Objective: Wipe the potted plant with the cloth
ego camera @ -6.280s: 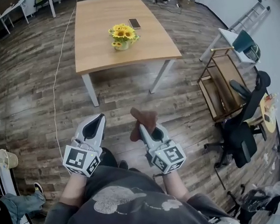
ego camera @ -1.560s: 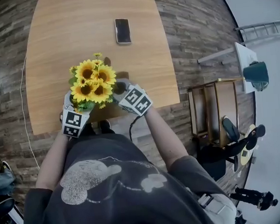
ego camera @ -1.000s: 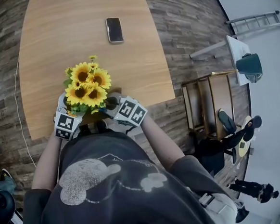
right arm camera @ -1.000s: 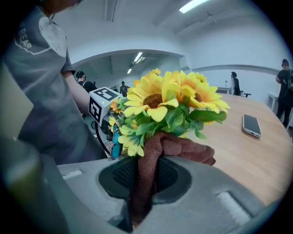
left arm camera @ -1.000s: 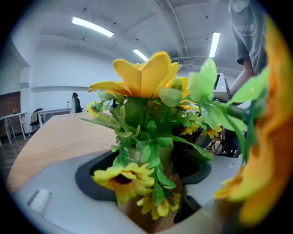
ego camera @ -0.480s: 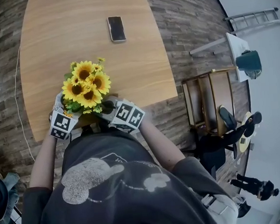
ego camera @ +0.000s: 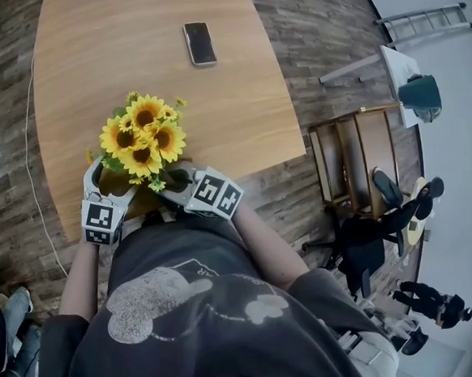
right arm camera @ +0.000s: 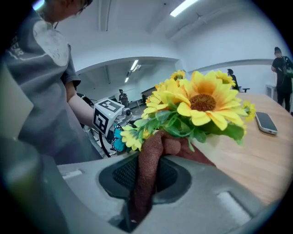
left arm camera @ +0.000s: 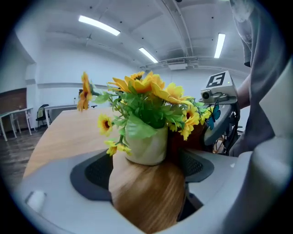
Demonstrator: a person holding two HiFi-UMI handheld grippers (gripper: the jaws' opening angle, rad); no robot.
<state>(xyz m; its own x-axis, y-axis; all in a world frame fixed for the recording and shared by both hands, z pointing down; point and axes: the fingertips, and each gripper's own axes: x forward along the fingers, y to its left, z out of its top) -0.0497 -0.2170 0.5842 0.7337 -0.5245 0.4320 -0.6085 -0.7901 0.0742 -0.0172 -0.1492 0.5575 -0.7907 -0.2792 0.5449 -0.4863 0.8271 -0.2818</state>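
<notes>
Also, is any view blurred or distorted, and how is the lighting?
Head view: sharp, though the table edges bow from the wide lens. Left gripper view: dark round corners, bright ceiling strip lights, pot in focus. Right gripper view: sunflower and brown cloth sharp, same dark rim.

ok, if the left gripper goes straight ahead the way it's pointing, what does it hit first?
Probably the cream flower pot: it sits dead ahead of the left gripper, whose jaws have just been opening and stand clear of it. Depth is unclear.
</notes>
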